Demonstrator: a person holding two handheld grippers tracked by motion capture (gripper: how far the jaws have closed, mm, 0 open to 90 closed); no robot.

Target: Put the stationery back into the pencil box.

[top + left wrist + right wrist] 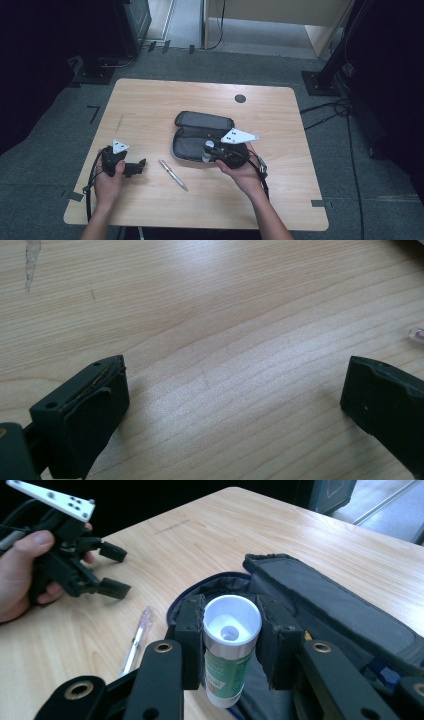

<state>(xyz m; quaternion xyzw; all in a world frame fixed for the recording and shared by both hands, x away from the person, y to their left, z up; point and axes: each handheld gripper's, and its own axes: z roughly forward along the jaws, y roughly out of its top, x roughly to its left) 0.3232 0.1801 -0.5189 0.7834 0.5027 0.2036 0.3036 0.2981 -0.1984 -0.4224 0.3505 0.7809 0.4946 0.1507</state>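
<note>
A wooden table (150, 100) was seen from above, with a person's forearms coming in from the bottom edge. Near the middle lay a dark zip pouch (200, 131), opened flat with its lid folded back. The right gripper (210, 152) hovered over the pouch's near half, and from this height the object in its jaws was just a small pale blob.

The right gripper view made that object plain: a white glue stick (230, 665) with a green label stood upright between the two black jaws, both pads pressed against its sides, its open top end facing the camera. Directly behind and below it was the open pouch (320, 605), its grey lining showing; I could not tell whether anything lay inside. A clear pen (136, 639) lay on the wood just beside the pouch, and the left gripper (115, 570) showed farther off, held in a hand.

From above, the pen (173, 174) lay between the two grippers, touching neither. The left gripper (140, 166) was at the table's near left.

The left gripper view showed its jaws spread wide over bare wood, nothing between them.
</note>
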